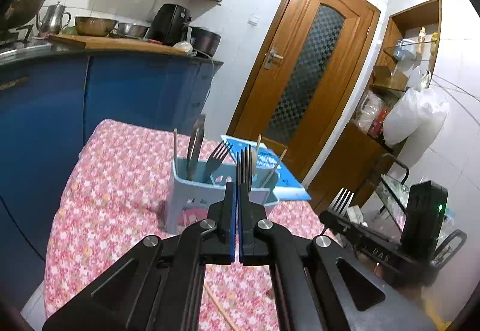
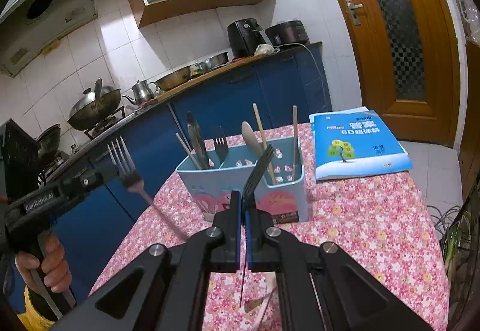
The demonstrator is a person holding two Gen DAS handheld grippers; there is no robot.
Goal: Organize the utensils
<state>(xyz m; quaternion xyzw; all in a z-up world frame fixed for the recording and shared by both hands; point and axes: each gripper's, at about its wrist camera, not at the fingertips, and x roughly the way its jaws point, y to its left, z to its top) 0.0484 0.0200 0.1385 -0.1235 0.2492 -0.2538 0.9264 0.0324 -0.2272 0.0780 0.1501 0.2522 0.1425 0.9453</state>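
My left gripper [image 1: 236,190] is shut on a steel fork [image 1: 244,166] with its tines pointing up, held above the table in front of a light blue utensil caddy [image 1: 186,199]. My right gripper [image 2: 242,199] is shut on a dark fork [image 2: 261,169]; its handle hangs below the jaws. The caddy [image 2: 210,184] holds tongs [image 2: 196,139], a fork [image 2: 221,145], a spoon [image 2: 250,136] and chopsticks [image 2: 264,139] in separate compartments. Each view shows the other gripper [image 2: 102,178] [image 1: 327,215] off to the side with its fork. A spoon [image 2: 258,304] and a chopstick [image 1: 219,307] lie on the cloth.
The table has a pink floral cloth [image 2: 360,229]. A blue book [image 2: 357,145] lies at its far right corner. Blue kitchen cabinets [image 1: 120,97] run along the left, a wooden door [image 1: 303,76] stands behind, and a wire rack [image 1: 393,199] sits at the right.
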